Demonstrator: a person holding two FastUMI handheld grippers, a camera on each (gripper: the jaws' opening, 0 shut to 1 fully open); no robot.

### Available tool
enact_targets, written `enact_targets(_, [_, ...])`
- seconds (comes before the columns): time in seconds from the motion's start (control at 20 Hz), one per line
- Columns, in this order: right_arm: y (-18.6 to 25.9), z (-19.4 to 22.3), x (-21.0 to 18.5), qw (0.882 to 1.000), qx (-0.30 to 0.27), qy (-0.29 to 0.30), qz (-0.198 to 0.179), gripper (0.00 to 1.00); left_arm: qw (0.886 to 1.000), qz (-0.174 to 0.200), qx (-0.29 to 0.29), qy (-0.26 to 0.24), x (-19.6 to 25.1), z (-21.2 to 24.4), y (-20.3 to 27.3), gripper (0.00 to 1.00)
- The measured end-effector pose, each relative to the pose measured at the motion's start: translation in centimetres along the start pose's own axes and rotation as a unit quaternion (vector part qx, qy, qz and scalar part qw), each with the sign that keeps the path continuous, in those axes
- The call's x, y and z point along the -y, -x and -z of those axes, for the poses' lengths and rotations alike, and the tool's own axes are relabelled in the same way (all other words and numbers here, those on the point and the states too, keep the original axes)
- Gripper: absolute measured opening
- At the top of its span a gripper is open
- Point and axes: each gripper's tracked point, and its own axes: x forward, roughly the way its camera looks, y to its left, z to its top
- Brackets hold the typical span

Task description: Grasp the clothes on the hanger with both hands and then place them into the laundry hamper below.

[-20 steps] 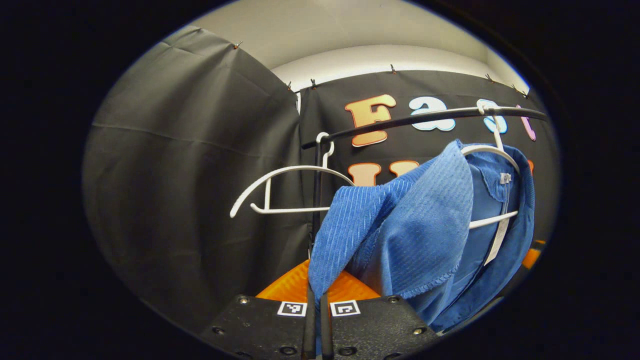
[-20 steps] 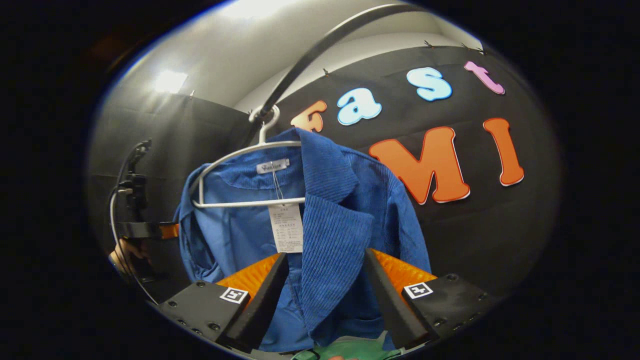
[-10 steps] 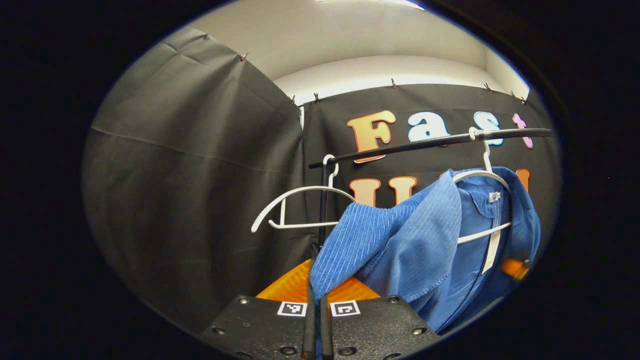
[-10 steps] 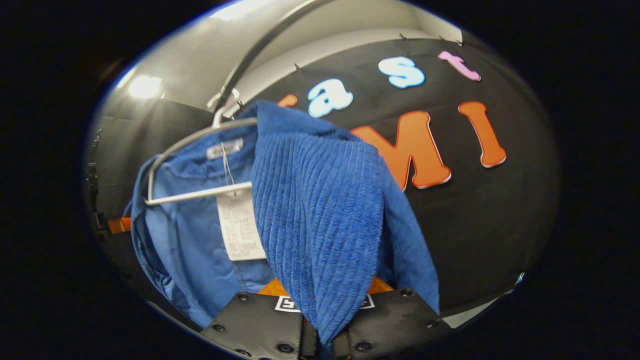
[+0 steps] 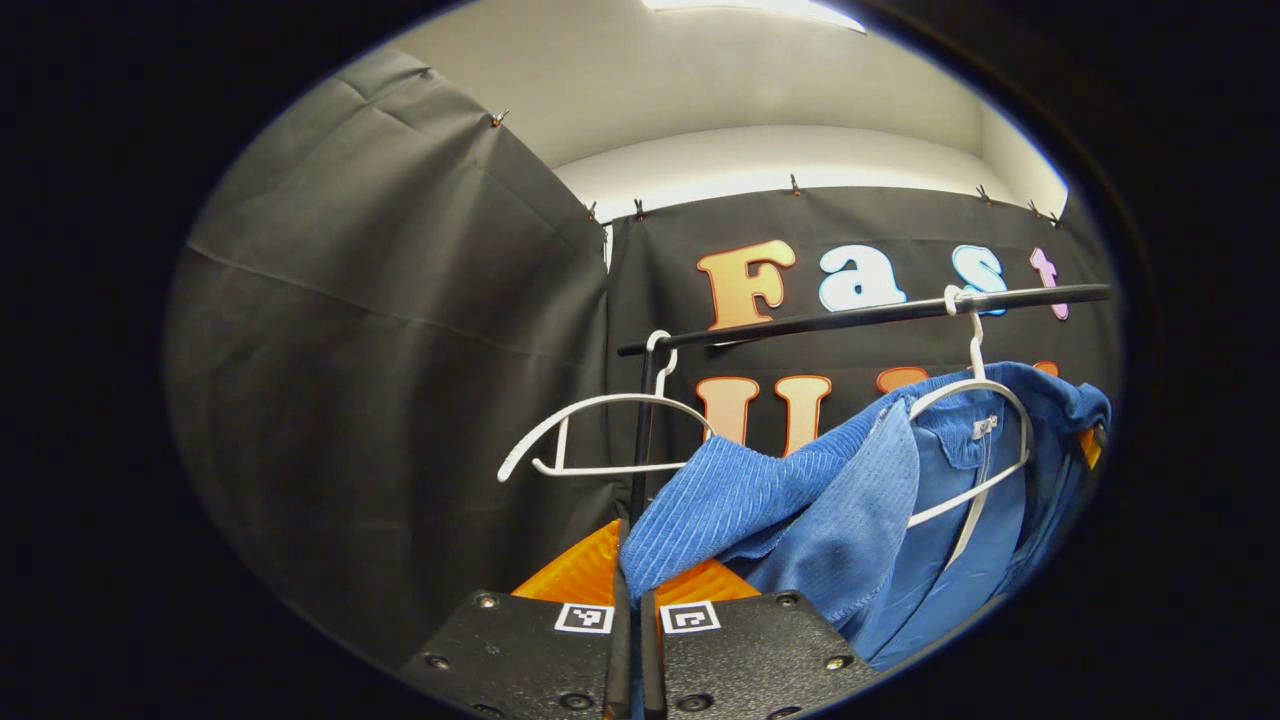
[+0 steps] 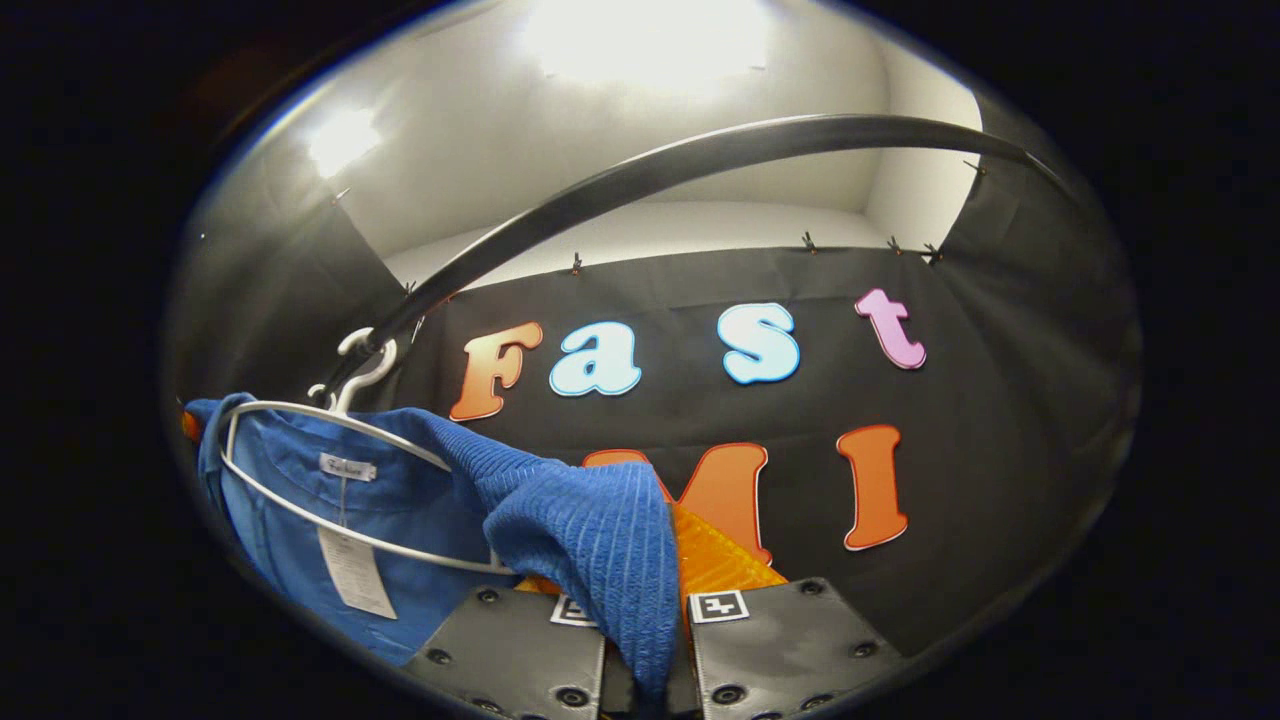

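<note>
A blue corduroy jacket (image 5: 850, 500) hangs on a white hanger (image 5: 985, 400) from the black rail (image 5: 860, 315). My left gripper (image 5: 630, 610) is shut on the jacket's left front edge, which stretches from the hanger down to its fingers. In the right gripper view the same jacket (image 6: 590, 530) is pulled off to the right of its hanger (image 6: 330, 480), and my right gripper (image 6: 645, 640) is shut on that ribbed fold. The cloth drapes over the right gripper's fingertips and hides them. A paper tag (image 6: 355, 570) dangles inside the collar.
A second white hanger (image 5: 600, 435), bare, hangs at the rail's left end beside the rack's upright post (image 5: 640, 440). The black rail (image 6: 650, 180) arches overhead in the right gripper view. Black cloth walls close in the back and left.
Both grippers have drawn outward with the jacket's two front edges, spreading it off the hanger. The right gripper went from open around the lapel to shut on it, then swung right and tilted upward.
</note>
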Motion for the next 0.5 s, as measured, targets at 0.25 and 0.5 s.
enact_targets(0.25, [-5.8, 3.4, 0.0, 1.0, -0.011, 0.02, -0.011, 0.22, 1.0, 0.009, 0.001, 0.0, 1.0, -0.1, 0.7, 0.02])
enact_targets(0.5, [-8.4, 10.2, -0.5, 0.996, -0.086, -0.03, -0.021, 0.22, 1.0, 0.007, 0.006, -0.002, 1.1, -0.4, 1.2, 0.02])
